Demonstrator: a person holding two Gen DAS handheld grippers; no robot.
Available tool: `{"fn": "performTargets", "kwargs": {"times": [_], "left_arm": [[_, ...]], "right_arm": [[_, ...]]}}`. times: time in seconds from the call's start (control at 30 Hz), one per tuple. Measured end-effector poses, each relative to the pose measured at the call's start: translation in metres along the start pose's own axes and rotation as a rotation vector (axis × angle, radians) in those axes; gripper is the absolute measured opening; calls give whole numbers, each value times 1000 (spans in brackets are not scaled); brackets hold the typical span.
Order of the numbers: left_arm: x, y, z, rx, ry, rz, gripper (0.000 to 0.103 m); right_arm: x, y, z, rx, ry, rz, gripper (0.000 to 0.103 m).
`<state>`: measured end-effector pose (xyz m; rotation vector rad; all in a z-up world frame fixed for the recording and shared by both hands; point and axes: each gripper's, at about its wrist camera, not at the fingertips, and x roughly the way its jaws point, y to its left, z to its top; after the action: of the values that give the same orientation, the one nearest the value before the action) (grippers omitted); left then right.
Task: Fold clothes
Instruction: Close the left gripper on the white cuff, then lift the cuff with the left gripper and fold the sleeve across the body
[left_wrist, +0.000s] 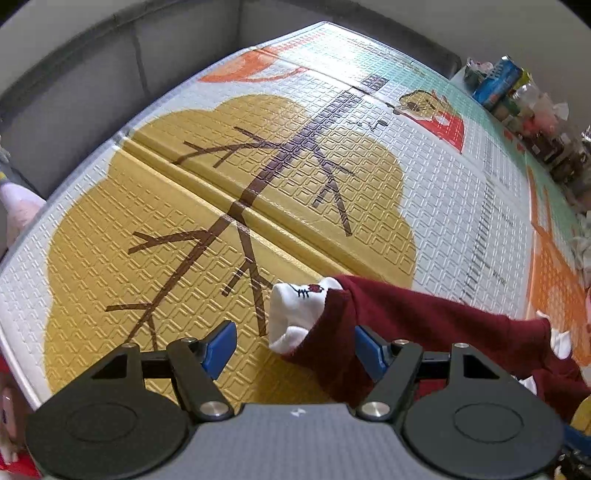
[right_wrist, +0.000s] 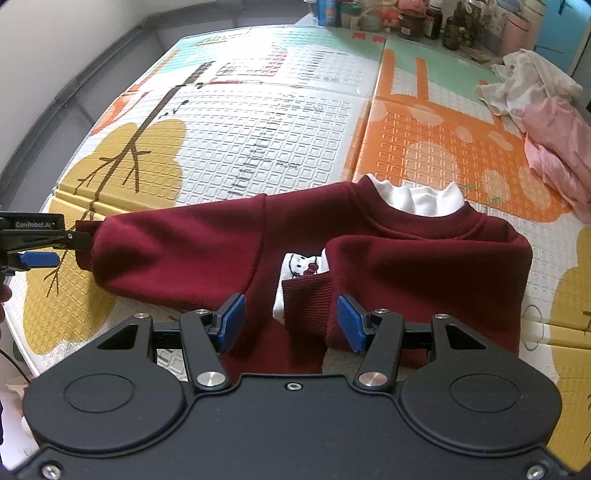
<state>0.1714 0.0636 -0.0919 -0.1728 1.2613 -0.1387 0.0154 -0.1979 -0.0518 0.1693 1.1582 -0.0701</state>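
A maroon sweater (right_wrist: 369, 236) with a white frilled collar (right_wrist: 421, 199) lies flat on the patterned play mat (right_wrist: 280, 122). One sleeve (right_wrist: 166, 247) stretches out to the left. The other sleeve is folded across the chest, and its ribbed cuff (right_wrist: 306, 299) lies between the open fingers of my right gripper (right_wrist: 291, 321). My left gripper (left_wrist: 295, 349) is open at the end of the outstretched sleeve (left_wrist: 406, 321), whose white inner cuff (left_wrist: 295, 314) sits just ahead of the blue pads (left_wrist: 221, 347). In the right wrist view the left gripper (right_wrist: 70, 247) shows at the far left, against that cuff.
A loose pile of white clothes (right_wrist: 528, 85) and pink clothes (right_wrist: 561, 147) lies at the mat's far right. Bottles and jars (right_wrist: 406, 18) line the back edge; the same clutter (left_wrist: 517, 96) shows in the left wrist view. A grey padded wall (left_wrist: 92, 92) borders the mat.
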Motion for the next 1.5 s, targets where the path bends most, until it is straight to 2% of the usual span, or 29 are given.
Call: {"fn": "performTargets", "kwargs": {"times": [0.2,0.33,0.47,0.6,0.77,1.0,1.2,1.5], "left_arm": [[14,14,8,-71,34,-31,72],[20,23,10,-119,49,-94,70],[25,27,12,-151,60,-148,59],[28,26,14,-162,66,-178,52],[29,26,15,-177,65,-218,33],[24,27,15,-205,73,-286,15],[8,12,13,-169,45,-354,10],[-21,-39,6,-56,27,-462,10]], "right_arm": [[4,0,-1,4,14,-5,53],[5,-2,0,8,20,-14,53],[6,-3,0,13,26,-22,53],[7,-5,-3,14,34,-31,53],[7,-6,-4,12,38,-41,53],[6,-7,-4,13,39,-46,53],[6,-8,-5,17,36,-45,53],[0,-16,-7,40,19,-34,53]]}}
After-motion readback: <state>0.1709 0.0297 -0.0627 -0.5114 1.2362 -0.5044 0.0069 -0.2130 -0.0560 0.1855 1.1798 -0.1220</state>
